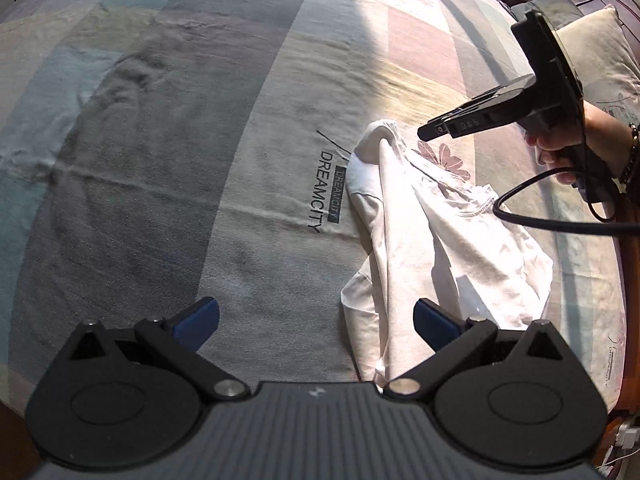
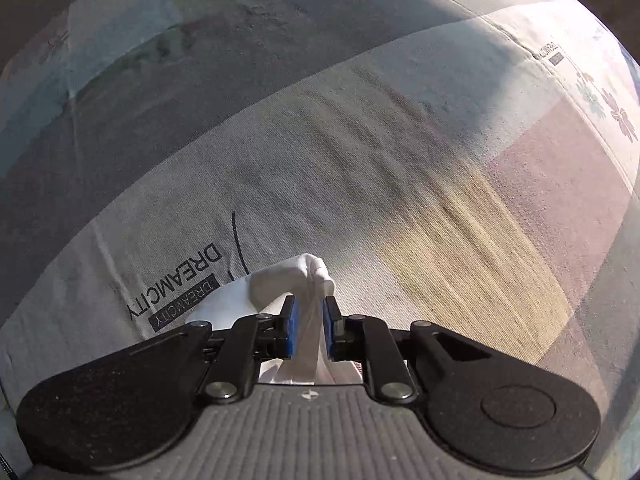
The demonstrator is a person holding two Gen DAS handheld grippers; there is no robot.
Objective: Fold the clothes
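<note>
A crumpled white shirt (image 1: 460,248) lies on the patchwork bedsheet (image 1: 200,160), at the right in the left wrist view. One fold rises to a peak beside my right gripper (image 1: 426,132), which a hand (image 1: 560,148) holds pointing down. In the right wrist view that fold (image 2: 280,280) runs up between the blue pads (image 2: 294,320) of my right gripper (image 2: 310,306). The jaws stand slightly apart and the cloth sits loosely between them, bunched past the fingertips. My left gripper (image 1: 316,308) hovers wide open over the sheet, its right finger at the shirt's near edge, with nothing between its fingers.
The sheet carries "DREAMCITY" lettering (image 1: 322,188) just left of the shirt. A pale pillow (image 1: 596,52) sits at the far right by a dark wooden bed frame. A black cable (image 1: 520,216) loops from the right gripper over the shirt. Bare sheet stretches left and ahead.
</note>
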